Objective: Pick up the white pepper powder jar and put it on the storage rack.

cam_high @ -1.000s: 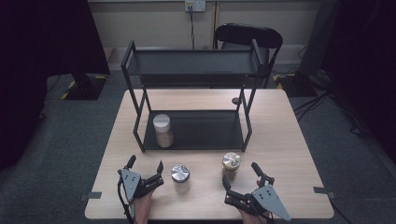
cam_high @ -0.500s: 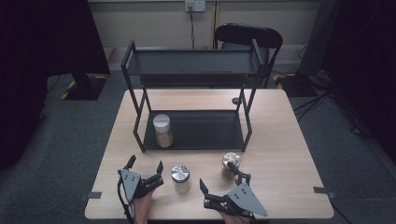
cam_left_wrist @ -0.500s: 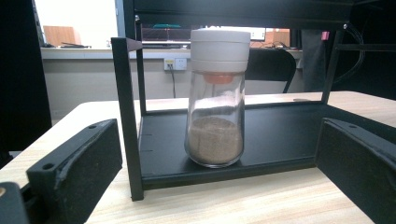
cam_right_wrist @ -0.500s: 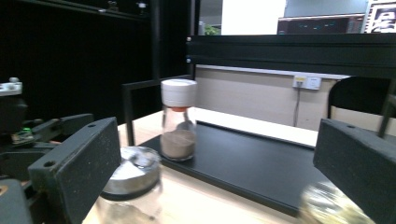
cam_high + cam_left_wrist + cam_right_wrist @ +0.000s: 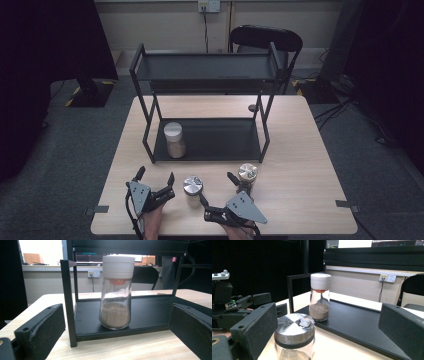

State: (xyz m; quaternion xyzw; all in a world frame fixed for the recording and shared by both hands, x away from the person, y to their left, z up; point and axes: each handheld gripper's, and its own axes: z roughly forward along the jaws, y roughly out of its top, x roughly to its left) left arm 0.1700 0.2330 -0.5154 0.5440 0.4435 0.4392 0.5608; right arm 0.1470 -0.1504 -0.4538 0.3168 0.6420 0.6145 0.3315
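At the bottom of the high view, the left gripper (image 5: pixel 155 181) and the right gripper (image 5: pixel 216 192) are held with jaws spread wide and nothing between them. A steel-lidded jar (image 5: pixel 192 186) is seen between the two grippers, just beside the right one's jaws. In the right gripper view that jar (image 5: pixel 294 338) is shown at lower left, just inside the left jaw, with the left gripper (image 5: pixel 249 301) at the left edge. A gold-lidded jar (image 5: pixel 247 173) stands right of centre. Farther back, a white-capped shaker (image 5: pixel 174 139) is set on the lower shelf of the black rack (image 5: pixel 210 75). Its brown powder and orange collar are revealed in the left gripper view (image 5: pixel 116 292), at frame centre.
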